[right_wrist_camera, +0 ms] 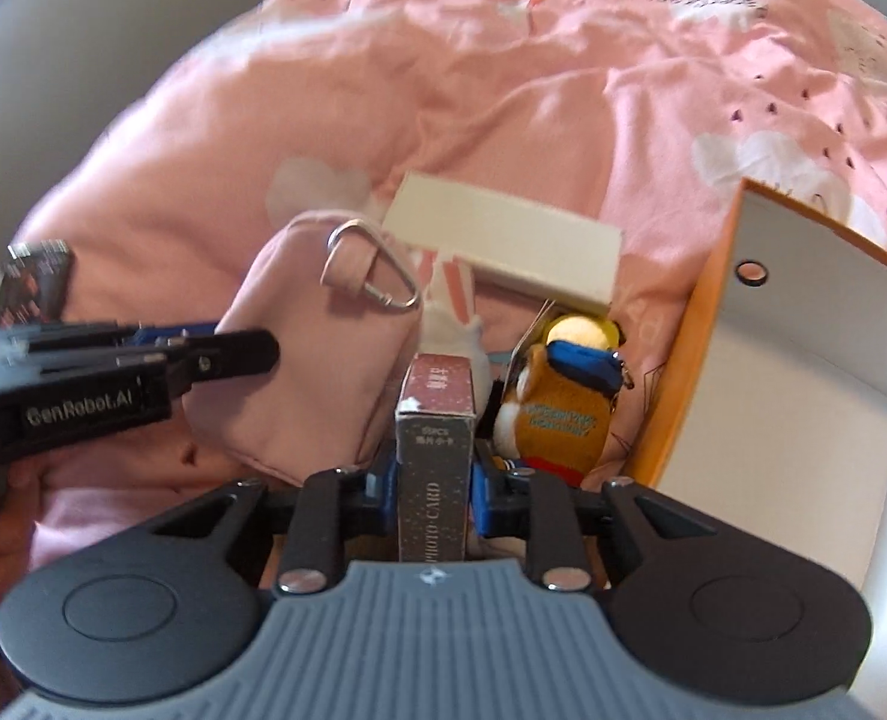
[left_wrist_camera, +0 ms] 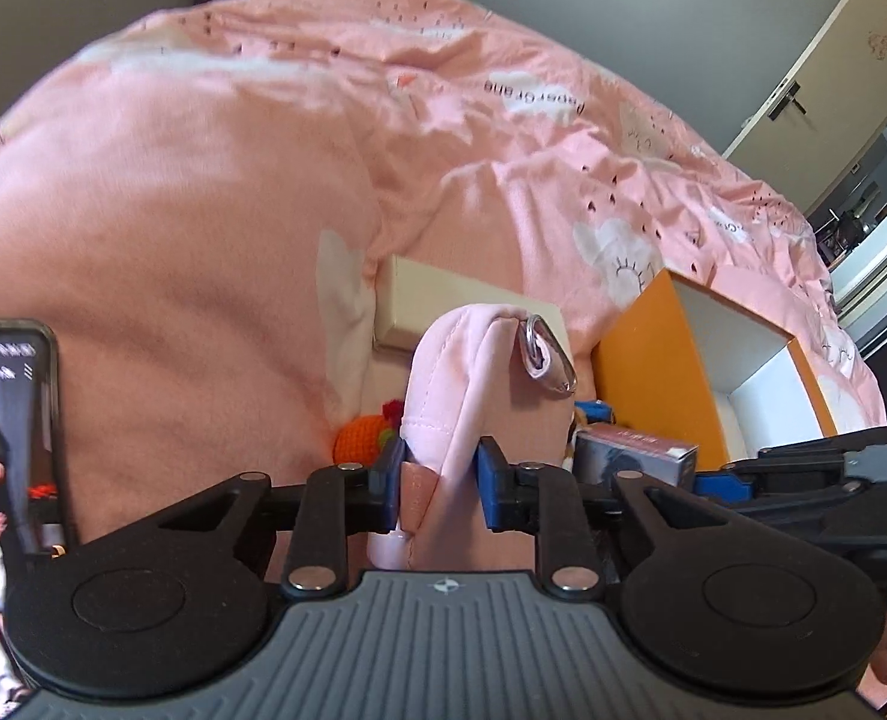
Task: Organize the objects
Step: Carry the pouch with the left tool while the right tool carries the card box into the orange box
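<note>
My left gripper (left_wrist_camera: 440,480) is shut on a pink fabric pouch (left_wrist_camera: 479,396) with a metal carabiner (left_wrist_camera: 548,360); the pouch also shows in the right wrist view (right_wrist_camera: 317,354), with the left gripper's body (right_wrist_camera: 113,372) at its left side. My right gripper (right_wrist_camera: 434,486) is shut on a grey photo-card box (right_wrist_camera: 434,456), also visible in the left wrist view (left_wrist_camera: 635,453). An open orange box with a white inside (right_wrist_camera: 803,372) stands to the right, also in the left wrist view (left_wrist_camera: 653,360).
A cream box (right_wrist_camera: 503,240) lies behind on the pink bedding (right_wrist_camera: 503,90). A brown plush toy (right_wrist_camera: 563,414) and a white bunny toy (right_wrist_camera: 455,312) lie between the pouch and the orange box. An orange knitted toy (left_wrist_camera: 362,435) lies left of the pouch. A phone (left_wrist_camera: 5,438) is mounted at left.
</note>
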A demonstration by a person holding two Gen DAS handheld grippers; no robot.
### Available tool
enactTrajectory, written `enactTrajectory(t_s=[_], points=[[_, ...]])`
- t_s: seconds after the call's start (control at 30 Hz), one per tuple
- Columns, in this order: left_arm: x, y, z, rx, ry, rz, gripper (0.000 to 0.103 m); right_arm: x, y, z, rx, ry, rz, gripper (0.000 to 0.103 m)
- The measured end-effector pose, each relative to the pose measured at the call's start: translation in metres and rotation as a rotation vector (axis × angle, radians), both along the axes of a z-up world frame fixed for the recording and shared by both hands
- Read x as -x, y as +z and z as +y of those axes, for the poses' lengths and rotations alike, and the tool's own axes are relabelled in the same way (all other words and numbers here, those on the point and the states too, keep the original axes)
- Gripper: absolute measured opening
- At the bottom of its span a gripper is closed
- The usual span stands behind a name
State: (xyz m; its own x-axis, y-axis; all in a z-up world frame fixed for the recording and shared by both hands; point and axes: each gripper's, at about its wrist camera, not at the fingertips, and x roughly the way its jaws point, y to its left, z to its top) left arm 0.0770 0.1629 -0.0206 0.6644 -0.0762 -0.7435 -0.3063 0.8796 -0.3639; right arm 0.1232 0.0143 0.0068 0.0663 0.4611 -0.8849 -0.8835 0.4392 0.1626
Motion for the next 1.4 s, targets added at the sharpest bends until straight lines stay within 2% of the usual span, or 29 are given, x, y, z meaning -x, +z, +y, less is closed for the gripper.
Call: enactTrajectory(t_s=[0.13,0.27,0.37,0.47,0.57,0.7,0.87,1.0,1.1,1.17,1.4], points=[[0.004,0.032,-0.017,-0.092,-0.003,-0.071,0.027,-0.012,0.032,-0.026,-0.12,-0.077,0.032,0.024],[0.003,0.066,-0.044,-0.159,-0.043,-0.151,0.026,-0.024,0.07,-0.063,-0.227,-0.15,0.005,0.024],[-0.002,0.087,-0.074,-0.165,-0.114,-0.209,0.026,-0.035,0.089,-0.095,-0.259,-0.213,-0.019,0.025],[-0.011,0.099,-0.108,-0.189,-0.197,-0.234,0.026,-0.044,0.095,-0.125,-0.255,-0.278,-0.056,0.025],[-0.022,0.094,-0.149,-0.229,-0.283,-0.219,0.026,-0.052,0.087,-0.154,-0.233,-0.334,-0.081,0.025],[-0.035,0.065,-0.194,-0.31,-0.378,-0.15,0.026,-0.062,0.065,-0.178,-0.159,-0.372,-0.077,0.024],[-0.042,0.032,-0.232,-0.469,-0.461,-0.063,0.026,-0.071,0.029,-0.184,-0.057,-0.364,-0.016,0.024],[-0.038,0.018,-0.251,-0.577,-0.504,-0.042,0.026,-0.073,0.009,-0.176,0.004,-0.326,0.027,0.025],[-0.041,0.01,-0.257,-0.578,-0.532,-0.003,0.025,-0.08,-0.006,-0.17,0.044,-0.32,0.081,0.025],[-0.043,0.005,-0.256,-0.551,-0.55,0.023,0.025,-0.084,-0.014,-0.167,0.063,-0.32,0.107,0.025],[-0.052,-0.01,-0.233,-0.343,-0.585,0.11,0.028,-0.089,-0.033,-0.153,0.115,-0.29,0.151,0.024]])
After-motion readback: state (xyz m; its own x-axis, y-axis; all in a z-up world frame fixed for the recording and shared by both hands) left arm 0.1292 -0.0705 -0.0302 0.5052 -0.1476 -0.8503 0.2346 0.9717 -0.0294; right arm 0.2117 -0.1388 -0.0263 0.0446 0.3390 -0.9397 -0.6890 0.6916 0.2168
